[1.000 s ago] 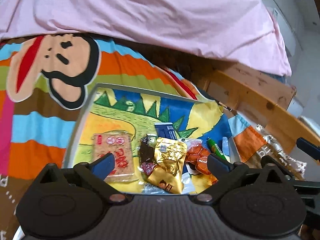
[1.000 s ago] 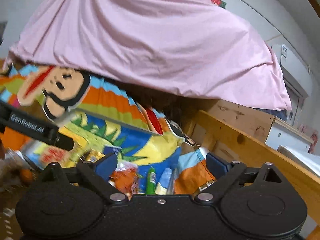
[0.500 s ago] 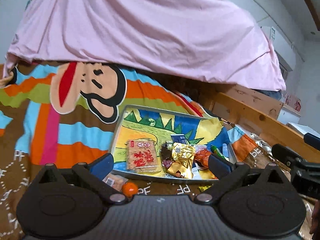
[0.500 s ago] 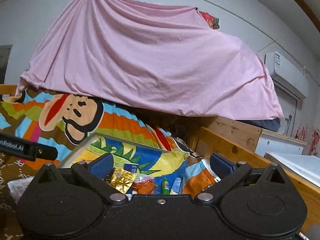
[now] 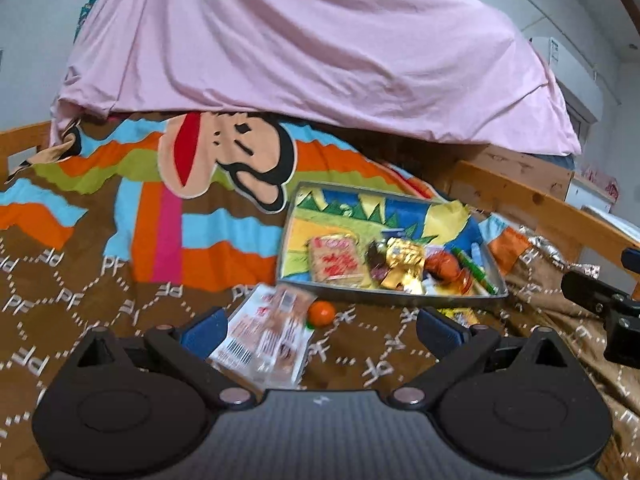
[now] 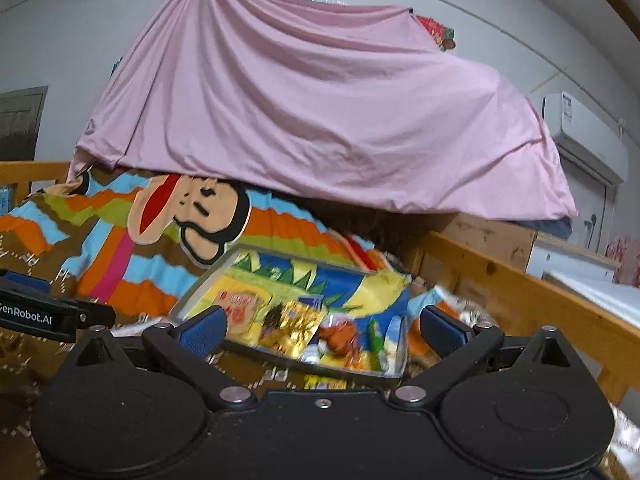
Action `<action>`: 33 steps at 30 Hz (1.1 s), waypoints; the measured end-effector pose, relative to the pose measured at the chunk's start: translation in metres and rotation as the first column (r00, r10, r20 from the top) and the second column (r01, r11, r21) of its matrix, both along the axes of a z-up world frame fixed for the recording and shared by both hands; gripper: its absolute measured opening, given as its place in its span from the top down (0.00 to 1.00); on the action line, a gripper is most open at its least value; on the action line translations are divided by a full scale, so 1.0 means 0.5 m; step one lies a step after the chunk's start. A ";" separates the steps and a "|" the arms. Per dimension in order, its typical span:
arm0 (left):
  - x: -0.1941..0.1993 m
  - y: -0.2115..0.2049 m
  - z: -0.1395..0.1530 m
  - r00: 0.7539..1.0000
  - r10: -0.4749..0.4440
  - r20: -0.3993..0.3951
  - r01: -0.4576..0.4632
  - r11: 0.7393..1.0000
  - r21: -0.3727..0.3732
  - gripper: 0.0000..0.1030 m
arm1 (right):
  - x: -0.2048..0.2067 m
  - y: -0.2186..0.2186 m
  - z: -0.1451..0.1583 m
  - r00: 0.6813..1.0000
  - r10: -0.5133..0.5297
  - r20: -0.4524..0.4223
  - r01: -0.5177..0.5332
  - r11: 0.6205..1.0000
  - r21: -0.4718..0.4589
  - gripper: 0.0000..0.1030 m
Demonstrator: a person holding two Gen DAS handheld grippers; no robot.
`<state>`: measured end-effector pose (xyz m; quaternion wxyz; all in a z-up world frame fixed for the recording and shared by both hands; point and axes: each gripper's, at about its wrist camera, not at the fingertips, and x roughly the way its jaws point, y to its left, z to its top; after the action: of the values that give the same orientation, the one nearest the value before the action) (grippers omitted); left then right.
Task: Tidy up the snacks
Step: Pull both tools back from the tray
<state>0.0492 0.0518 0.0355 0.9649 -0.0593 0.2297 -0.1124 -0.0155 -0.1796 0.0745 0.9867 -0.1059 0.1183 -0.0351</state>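
Dim indoor light, soft shadows; fisheye bending at 3 and 9 o'clock; slight motion blur centrally.

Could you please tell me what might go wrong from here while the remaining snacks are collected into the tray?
The small round orange candy lies loose on the soft brown patterned blanket and may roll when nudged. The flat clear-wrapped snack packet lies flush and could slip from the open left hand-held gripper. The shallow grey tray looks crowded along its near edge, so items may spill.

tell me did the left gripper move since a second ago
Yes. The left gripper has pulled back from the tray: earlier the tray filled its view, now it sits farther off, with blanket and a loose packet between.
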 end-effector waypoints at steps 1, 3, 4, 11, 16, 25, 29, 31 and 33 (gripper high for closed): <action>-0.006 0.004 -0.006 1.000 0.006 -0.010 -0.006 1.000 -0.004 0.01 | -0.005 0.002 -0.006 1.000 -0.001 -0.013 0.001 1.000 0.004 0.01; -0.015 0.009 -0.020 0.999 0.012 -0.034 -0.012 1.000 -0.008 0.01 | -0.013 0.004 -0.019 0.999 -0.002 -0.044 0.002 1.000 0.015 0.01; -0.019 0.010 -0.027 0.999 0.013 -0.047 -0.014 1.000 -0.006 0.01 | -0.017 0.004 -0.026 0.998 0.000 -0.061 0.002 1.000 0.021 0.01; -0.041 0.013 -0.062 0.993 0.033 -0.112 -0.030 0.999 0.033 0.01 | -0.028 0.005 -0.073 0.985 0.007 -0.175 0.006 0.997 0.074 0.01; -0.048 0.017 -0.078 0.988 0.046 -0.148 -0.038 0.998 0.054 0.01 | -0.024 0.015 -0.106 0.970 0.018 -0.241 -0.001 0.998 0.070 0.01; -0.048 0.019 -0.092 0.979 0.060 -0.193 -0.044 0.996 0.083 0.01 | -0.015 0.014 -0.128 0.953 0.036 -0.301 -0.007 0.995 0.098 0.01; -0.049 0.017 -0.093 0.979 0.060 -0.193 -0.043 0.995 0.093 0.01 | -0.012 0.014 -0.131 0.947 0.040 -0.319 -0.007 0.995 0.104 0.01; -0.048 0.018 -0.093 0.979 0.060 -0.195 -0.041 0.994 0.098 0.01 | -0.010 0.015 -0.133 0.944 0.043 -0.326 -0.009 0.994 0.106 0.01; -0.048 0.019 -0.095 0.978 0.061 -0.199 -0.040 0.994 0.106 0.01 | -0.008 0.017 -0.136 0.941 0.047 -0.335 -0.012 0.994 0.106 0.01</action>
<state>0.0253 0.0614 -0.0119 0.9409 -0.0273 0.3302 -0.0695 -0.0195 -0.1711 0.0066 0.9564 -0.0614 0.2854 0.0046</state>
